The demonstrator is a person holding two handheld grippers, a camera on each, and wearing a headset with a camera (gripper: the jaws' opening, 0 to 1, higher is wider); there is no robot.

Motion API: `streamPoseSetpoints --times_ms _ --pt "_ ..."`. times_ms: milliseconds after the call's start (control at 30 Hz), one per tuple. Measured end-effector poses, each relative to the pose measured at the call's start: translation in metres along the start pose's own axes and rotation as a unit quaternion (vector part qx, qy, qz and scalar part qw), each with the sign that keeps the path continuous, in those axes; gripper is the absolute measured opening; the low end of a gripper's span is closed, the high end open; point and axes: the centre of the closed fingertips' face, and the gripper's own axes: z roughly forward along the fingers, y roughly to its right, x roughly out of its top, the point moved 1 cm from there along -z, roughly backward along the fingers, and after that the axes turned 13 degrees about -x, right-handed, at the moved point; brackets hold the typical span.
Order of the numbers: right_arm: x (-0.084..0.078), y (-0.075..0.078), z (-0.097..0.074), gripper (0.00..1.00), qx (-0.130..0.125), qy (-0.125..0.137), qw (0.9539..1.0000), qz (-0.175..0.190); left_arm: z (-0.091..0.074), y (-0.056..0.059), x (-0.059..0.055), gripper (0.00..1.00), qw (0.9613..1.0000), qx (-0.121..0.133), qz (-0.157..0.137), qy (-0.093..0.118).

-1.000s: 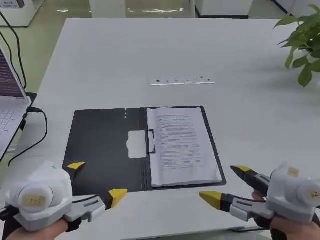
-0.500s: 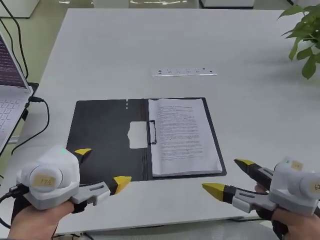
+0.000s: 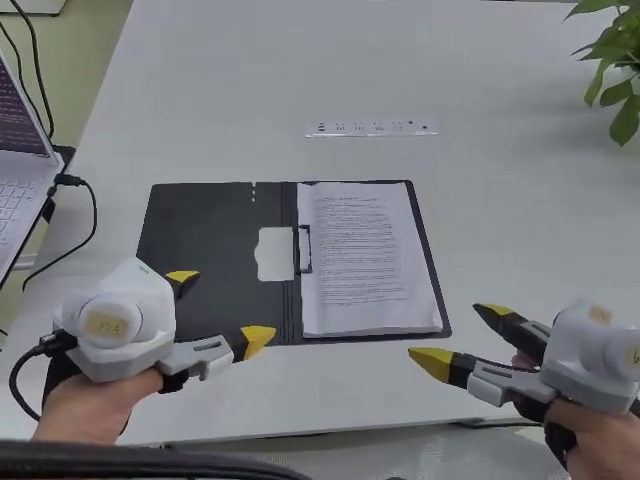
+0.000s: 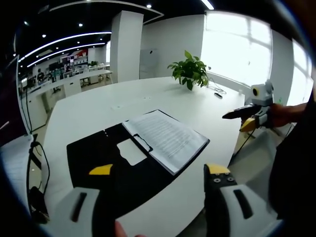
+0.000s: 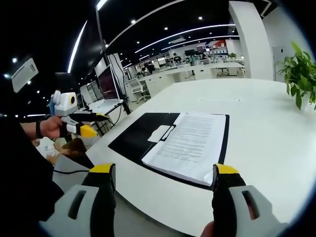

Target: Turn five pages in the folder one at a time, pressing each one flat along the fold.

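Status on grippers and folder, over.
Left gripper open, at near-left corner of folder. Right gripper open, near-right, off it. Folder lies open, pages flat. No obstruction.

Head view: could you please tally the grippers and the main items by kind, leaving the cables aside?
Grippers: 2, the left gripper and the right gripper, both open
Folder: 1
Paper stack: 1
Power strip: 1
Laptop: 1
Plant: 1
Total: 7

Left gripper [image 3: 220,307] and right gripper [image 3: 463,336]: bulbous white housings, grey jaw arms, black ends capped in yellow. Pale round labels [image 3: 105,326] with handwritten digits. Black cable [image 3: 25,365] off the left housing. Dark sleeve [image 4: 296,158].
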Motion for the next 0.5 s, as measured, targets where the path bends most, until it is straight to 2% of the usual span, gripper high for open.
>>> streamPoseSetpoints --times_ms 233,500 --pt "-0.002 0.003 0.0 0.8 0.0 -0.003 1.0 0.006 0.017 0.004 0.009 0.72 0.9997 -0.019 0.012 -0.009" --pt "-0.004 0.009 -0.001 0.8 -0.001 -0.008 0.9999 0.008 0.048 0.016 0.021 0.71 0.9983 -0.05 0.025 -0.016"
